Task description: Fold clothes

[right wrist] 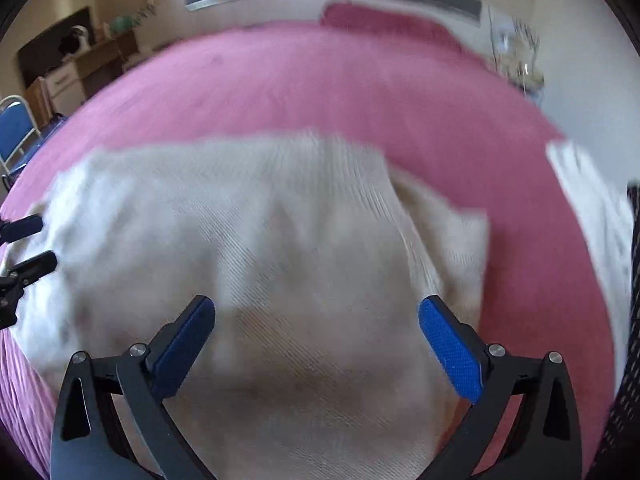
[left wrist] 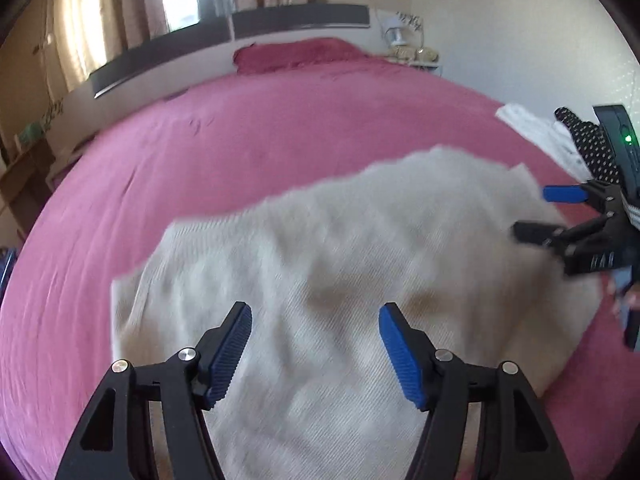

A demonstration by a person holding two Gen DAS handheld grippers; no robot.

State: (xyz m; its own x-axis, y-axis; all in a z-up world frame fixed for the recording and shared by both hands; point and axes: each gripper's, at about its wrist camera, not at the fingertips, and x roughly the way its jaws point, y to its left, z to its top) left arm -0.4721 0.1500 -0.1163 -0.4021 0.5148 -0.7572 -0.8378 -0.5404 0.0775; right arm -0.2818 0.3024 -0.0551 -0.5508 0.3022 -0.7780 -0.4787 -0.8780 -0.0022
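The blue chair stands at the far left edge of the right wrist view, beyond the bed. The bed carries a pink cover and fills most of both views; a darker pink pillow lies at its head.

The left gripper is above the near part of the cream knit garment. Its two fingers stand wide apart with nothing between the blue pads. In the right wrist view the same gripper enters from the left edge at the garment's left border, fingers parted.

The cream knit garment lies spread on the bed, rumpled, with one layer turned over another at its right side. Motion blur hides finer detail of the folds.

The right gripper is above the garment's near middle, its fingers spread wide and empty. In the left wrist view it appears at the right, fingers apart at the garment's right edge.

A white cloth lies on the bed to the right, apart from the garment, beside a black fabric with white dots.
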